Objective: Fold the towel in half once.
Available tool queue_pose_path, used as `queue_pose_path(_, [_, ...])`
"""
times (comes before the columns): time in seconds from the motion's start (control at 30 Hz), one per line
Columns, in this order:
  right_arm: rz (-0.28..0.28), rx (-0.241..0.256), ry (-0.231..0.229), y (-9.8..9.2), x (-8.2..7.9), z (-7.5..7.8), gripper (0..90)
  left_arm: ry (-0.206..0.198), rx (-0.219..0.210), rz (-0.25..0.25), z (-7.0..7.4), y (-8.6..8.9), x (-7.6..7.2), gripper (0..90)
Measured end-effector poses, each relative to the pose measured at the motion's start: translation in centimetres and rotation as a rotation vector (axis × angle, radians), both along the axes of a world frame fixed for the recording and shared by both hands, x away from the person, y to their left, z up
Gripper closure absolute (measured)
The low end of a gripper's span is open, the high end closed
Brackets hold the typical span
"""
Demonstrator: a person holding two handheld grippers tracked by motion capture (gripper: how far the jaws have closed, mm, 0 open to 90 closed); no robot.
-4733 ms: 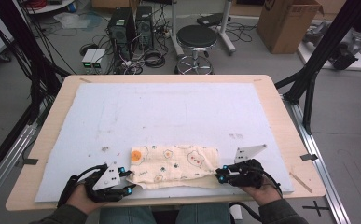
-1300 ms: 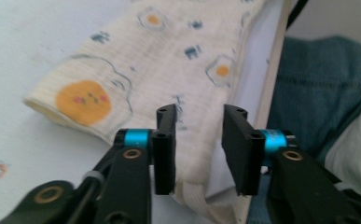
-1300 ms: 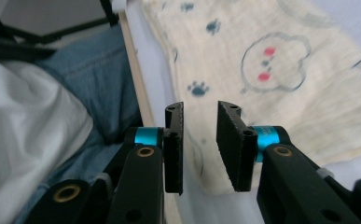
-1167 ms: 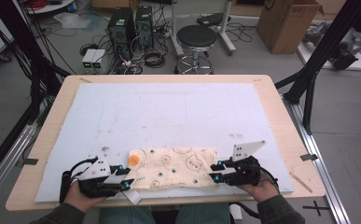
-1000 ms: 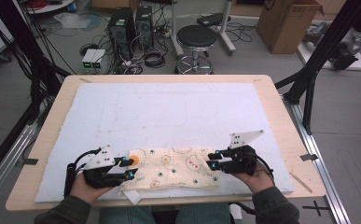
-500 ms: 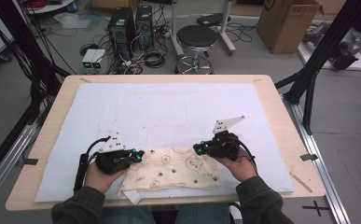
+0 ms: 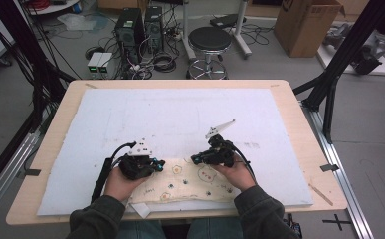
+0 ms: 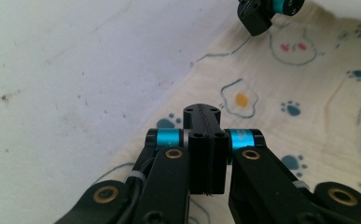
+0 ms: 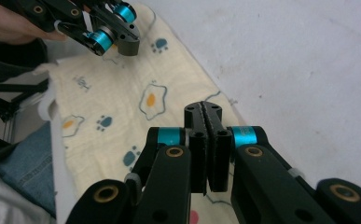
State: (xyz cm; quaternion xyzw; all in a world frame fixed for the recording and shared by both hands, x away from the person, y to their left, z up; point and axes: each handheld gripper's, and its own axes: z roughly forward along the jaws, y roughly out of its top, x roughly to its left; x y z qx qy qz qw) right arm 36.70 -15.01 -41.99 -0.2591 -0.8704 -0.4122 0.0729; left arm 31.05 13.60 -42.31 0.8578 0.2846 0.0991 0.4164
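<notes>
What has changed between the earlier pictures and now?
Both the left gripper and the right gripper moved from the near corners of the cloth forward and inward, carrying its edge with them. Jaws stayed shut. The white mat stayed put.

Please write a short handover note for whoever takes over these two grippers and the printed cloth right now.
Left gripper: jaws shut, over the cloth's far left edge; whether it pinches fabric cannot be told.
Right gripper: jaws shut, over the far edge towards the middle; grip likewise unclear.
Cloth: cream, printed with eggs and paw prints, lying near the front edge of the white mat, its near edge hanging slightly over the front.
Done: both grippers brought to the far edge.
Left: probably fold or spread the cloth; check both grips first.
</notes>
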Motion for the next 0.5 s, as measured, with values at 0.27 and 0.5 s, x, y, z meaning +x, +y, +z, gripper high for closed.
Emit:
queue_pose_path(0.27, [0.004, -0.084, 0.026, 0.4, 0.4, -1.0, 89.4, 0.016, 0.072, 0.007, -0.6, -0.1, 0.3, 89.6])
queue_pose_path(0.5, [-0.018, -0.065, 0.045, -0.4, 0.5, -2.0, 89.4, 0.043, 0.102, 0.017, -0.9, 0.0, 0.4, 89.5])
